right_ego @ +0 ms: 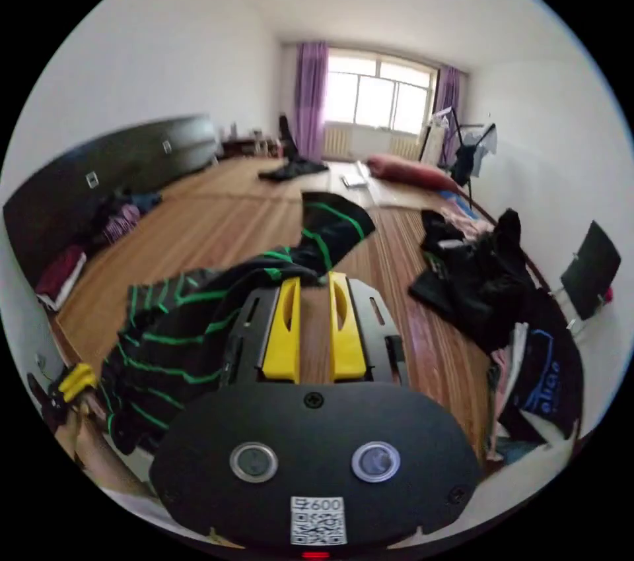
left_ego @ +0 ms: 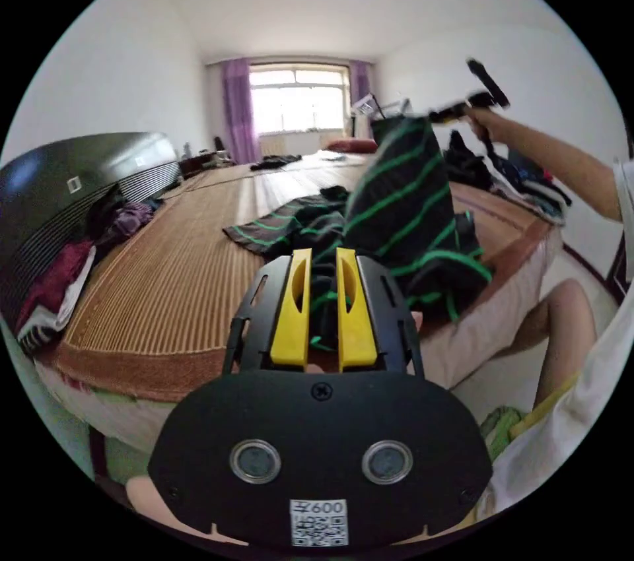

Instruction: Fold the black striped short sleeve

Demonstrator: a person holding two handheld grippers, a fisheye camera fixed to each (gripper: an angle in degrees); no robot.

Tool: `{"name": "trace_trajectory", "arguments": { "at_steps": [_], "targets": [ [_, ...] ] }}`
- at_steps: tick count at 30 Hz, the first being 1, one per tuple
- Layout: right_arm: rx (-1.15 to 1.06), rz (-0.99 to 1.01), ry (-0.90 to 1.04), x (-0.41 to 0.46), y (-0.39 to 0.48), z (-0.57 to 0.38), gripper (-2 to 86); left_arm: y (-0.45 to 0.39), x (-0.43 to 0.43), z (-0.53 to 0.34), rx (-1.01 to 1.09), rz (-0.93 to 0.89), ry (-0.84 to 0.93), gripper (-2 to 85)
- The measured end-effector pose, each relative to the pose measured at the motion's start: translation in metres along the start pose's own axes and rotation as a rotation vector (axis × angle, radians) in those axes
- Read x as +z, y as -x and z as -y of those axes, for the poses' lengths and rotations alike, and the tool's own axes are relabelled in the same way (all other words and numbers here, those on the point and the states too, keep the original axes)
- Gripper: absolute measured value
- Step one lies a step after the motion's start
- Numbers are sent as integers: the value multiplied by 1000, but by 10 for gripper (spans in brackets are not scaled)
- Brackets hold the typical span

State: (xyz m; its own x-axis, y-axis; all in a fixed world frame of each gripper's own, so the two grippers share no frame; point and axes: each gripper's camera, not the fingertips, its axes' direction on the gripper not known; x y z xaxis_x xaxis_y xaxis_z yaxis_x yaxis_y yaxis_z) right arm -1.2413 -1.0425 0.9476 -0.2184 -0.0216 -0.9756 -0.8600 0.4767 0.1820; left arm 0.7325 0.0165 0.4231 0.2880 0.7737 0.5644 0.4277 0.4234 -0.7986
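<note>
The black shirt with green stripes (left_ego: 403, 204) is partly lifted off the bed's woven mat (left_ego: 165, 284). In the left gripper view my left gripper (left_ego: 323, 254) is shut on a lower edge of it, with dark fabric filling the gap between the yellow jaws. A person's arm holds the right gripper (left_ego: 456, 111) up at the upper right, and the shirt hangs from it. In the right gripper view the right gripper (right_ego: 315, 280) has the shirt (right_ego: 172, 336) pinched at its jaw tips. The cloth trails down and left to the left gripper (right_ego: 76, 379).
A dark headboard (left_ego: 72, 191) has clothes piled (left_ego: 59, 284) against it. A heap of dark garments (right_ego: 489, 297) lies along the bed's other side, beside a black chair (right_ego: 591, 267). A red pillow (right_ego: 406, 171) and a dark garment (right_ego: 290, 170) lie near the window. The person's leg (left_ego: 561, 323) stands by the bed edge.
</note>
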Motion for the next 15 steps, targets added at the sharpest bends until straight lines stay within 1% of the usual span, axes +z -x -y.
{"name": "trace_trajectory", "arguments": {
  "at_steps": [2,4,5,7,8,9,11,12,13,14,15],
  "targets": [
    [-58,-77,25,5,-14,-33,87,2,-12,0,19,-5,-9,86],
    [-136,-82,-17,-4,-22,-73,109,-13,-19,-1,109,-57,-28,102],
    [-164,-34,-38,-12,-25,-99,121,-28,-21,-2,167,-90,-38,114],
    [-235,131,-64,-28,-21,-136,126,-54,-15,-3,255,-157,-29,126],
    [-325,253,-78,-39,-9,-161,123,-75,-4,-4,335,-195,5,132],
    [-405,318,-91,-50,6,-184,117,-90,12,-5,381,-186,64,136],
    [-514,375,-134,-68,32,-219,106,-102,42,-9,408,-190,161,134],
    [-571,418,-144,-79,47,-238,101,-105,61,-14,425,-244,247,127],
    [-582,438,-154,-83,53,-246,100,-107,70,-18,444,-276,305,112],
    [-613,474,-177,-93,63,-262,99,-111,80,-25,473,-320,412,80],
    [-635,490,-194,-100,69,-274,99,-111,69,-32,453,-312,398,62]
  ]
}}
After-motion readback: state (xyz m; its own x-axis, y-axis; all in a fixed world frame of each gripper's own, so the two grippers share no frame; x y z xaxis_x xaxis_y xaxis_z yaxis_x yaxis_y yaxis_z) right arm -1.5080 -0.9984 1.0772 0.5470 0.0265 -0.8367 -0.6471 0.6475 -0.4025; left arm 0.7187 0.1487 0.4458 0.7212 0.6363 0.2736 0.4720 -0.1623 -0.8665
